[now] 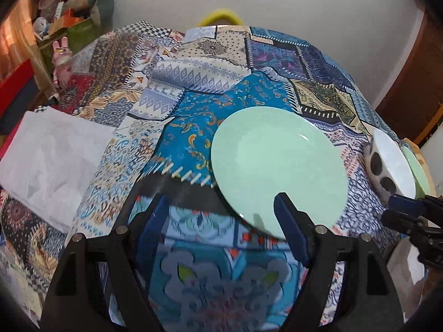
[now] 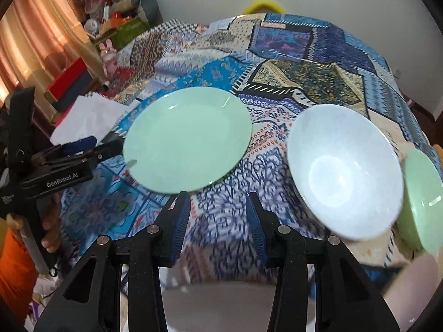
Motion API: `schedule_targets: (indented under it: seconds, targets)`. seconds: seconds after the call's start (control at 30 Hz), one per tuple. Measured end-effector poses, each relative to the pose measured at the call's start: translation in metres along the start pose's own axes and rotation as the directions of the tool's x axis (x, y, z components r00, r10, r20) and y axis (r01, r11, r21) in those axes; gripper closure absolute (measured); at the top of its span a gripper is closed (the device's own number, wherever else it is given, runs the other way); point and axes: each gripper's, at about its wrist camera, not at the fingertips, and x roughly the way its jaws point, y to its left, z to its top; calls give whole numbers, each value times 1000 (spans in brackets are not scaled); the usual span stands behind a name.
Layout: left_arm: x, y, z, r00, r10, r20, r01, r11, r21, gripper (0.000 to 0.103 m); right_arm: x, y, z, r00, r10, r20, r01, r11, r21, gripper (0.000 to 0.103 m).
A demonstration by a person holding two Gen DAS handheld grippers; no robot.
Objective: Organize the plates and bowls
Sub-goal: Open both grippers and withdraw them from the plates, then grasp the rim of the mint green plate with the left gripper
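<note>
Looking across the patchwork cloth (image 2: 304, 55) from left to right, nothing much seems sorted yet. Far left lies a sheet of white paper (image 1: 52, 163), flat on the cloth and apart from the crockery. Next comes the left gripper (image 1: 221, 210), its blue-padded jaws spread wide and holding nothing; its right finger overlaps the near rim of the green plate (image 1: 279, 171) in the wrist view, though whether it touches the plate I cannot tell. From the other side you see this gripper just beside the plate's left edge, a hand wrapped round its handle.

That plate lies flat on the cloth, alone, nothing stacked on it or under it. The right gripper (image 2: 218, 210) hovers near the table's front edge, between the plate and the white bowl (image 2: 346, 171), jaws parted and empty.

The white bowl sits to the right of the plate, well clear of it, spotted on its outer wall. Just beyond it, at the far right, is a green bowl (image 2: 423, 196), close beside the white one; whether they touch is hard to say.

By my reckoning the task is near its start: plate and bowls are all separate, and any stacking or grouping is still to do.
</note>
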Motion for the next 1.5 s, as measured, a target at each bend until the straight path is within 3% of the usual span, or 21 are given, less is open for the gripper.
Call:
schedule_targets:
  seconds: [0.23, 0.37, 0.53, 0.9, 1.07, 1.5]
  targets:
    - [30, -1, 17, 999, -6, -46, 9, 998, 68, 58, 36, 1, 14, 995, -2, -96, 1, 1000, -13, 65]
    - [48, 7, 19, 996, -30, -88, 32, 999, 29, 65, 45, 2, 16, 992, -9, -124, 5, 999, -35, 70]
    - [57, 0, 25, 998, -6, -59, 10, 997, 75, 65, 53, 4, 21, 992, -8, -129, 4, 1000, -27, 70]
    - [57, -6, 26, 997, -27, -66, 35, 993, 109, 69, 61, 0, 27, 987, 20, -157, -15, 999, 33, 69]
    - [39, -4, 10, 996, -17, -93, 28, 993, 116, 69, 55, 9, 17, 985, 44, -167, -44, 999, 5, 69]
    - [-33, 12, -71, 982, -89, -167, 103, 992, 78, 70, 37, 38, -15, 966, 81, -244, -118, 983, -142, 70]
